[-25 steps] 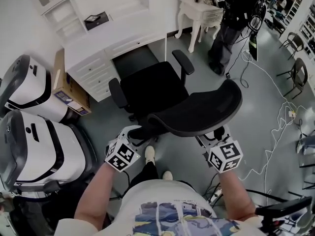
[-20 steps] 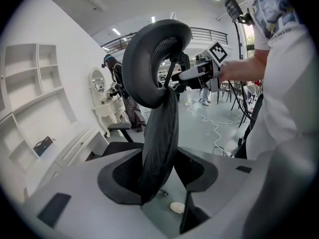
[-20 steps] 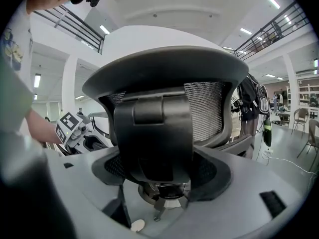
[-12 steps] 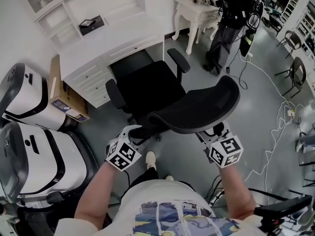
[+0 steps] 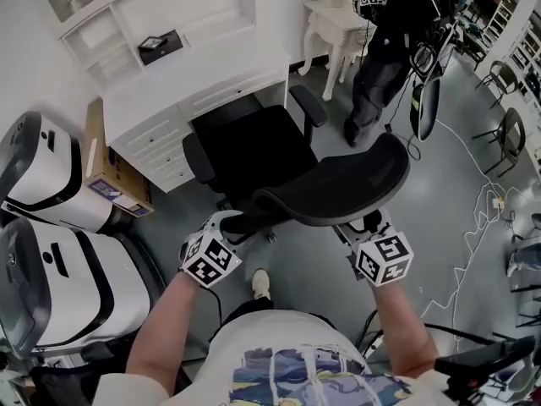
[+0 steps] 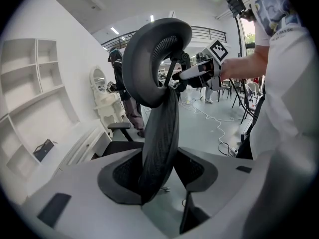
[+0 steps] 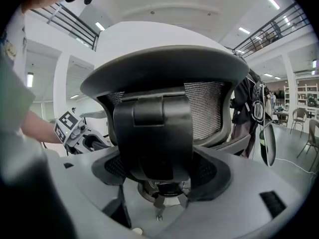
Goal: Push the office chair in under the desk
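The black office chair [image 5: 254,155] faces the white desk [image 5: 194,74], with its seat partly in the knee opening. My left gripper [image 5: 228,224] is shut on the left edge of the mesh backrest [image 5: 338,189]. The left gripper view shows that edge [image 6: 159,128] running down between the pads of the left gripper [image 6: 159,176]. My right gripper [image 5: 359,227] is behind the backrest's right part. In the right gripper view the right gripper [image 7: 159,171] is shut on the black back support [image 7: 152,133] under the mesh.
Two big white machines [image 5: 51,176] [image 5: 59,286] and a cardboard box [image 5: 110,167] stand at the left. A person [image 5: 380,57] stands by a white side table [image 5: 338,15] at the back right. Cables [image 5: 473,227] lie on the floor at the right, near folding chairs [image 5: 511,125].
The chair has crept slightly toward the desk with both grippers still on its back. My feet have stepped forward. The person at the back has shifted left.
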Demonstrator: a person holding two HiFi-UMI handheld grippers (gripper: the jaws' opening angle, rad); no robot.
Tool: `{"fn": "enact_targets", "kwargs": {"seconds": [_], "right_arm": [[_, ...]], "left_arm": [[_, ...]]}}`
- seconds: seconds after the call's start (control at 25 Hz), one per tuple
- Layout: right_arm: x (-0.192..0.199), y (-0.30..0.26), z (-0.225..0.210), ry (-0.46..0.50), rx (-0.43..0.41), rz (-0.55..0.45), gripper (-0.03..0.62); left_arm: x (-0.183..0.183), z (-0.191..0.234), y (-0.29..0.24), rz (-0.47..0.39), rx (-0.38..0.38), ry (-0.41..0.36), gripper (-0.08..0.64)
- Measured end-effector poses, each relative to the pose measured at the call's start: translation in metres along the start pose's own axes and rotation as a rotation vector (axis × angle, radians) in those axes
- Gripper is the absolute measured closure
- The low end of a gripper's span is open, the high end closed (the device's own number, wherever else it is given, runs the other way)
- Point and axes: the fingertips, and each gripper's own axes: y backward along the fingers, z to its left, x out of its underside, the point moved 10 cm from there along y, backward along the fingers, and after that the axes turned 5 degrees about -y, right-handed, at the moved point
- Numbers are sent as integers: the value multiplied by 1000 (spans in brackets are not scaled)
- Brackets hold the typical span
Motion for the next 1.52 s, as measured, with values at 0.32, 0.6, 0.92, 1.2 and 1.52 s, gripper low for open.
{"fn": "enact_targets", "kwargs": {"seconds": [0.32,0.6,0.92,1.2,1.52], "right_arm": [[-14,-34,0,4,-2,3,245],[-26,-62,-2,1,-3,8,244],[-36,-89,-5,-6,-4,1,244],[-42,-107,-11,-5,-13,-5,244],[-51,-115,-26,-6,-28,-11,244]], "left_arm": [[7,37,-4,1,-7,0,348],[12,69,-9,-3,-6,-7,348],[16,99,-14,-4,-4,-12,348],[17,116,-20,-8,-8,-17,348],[10,123,-28,-31,-6,-13,348]]}}
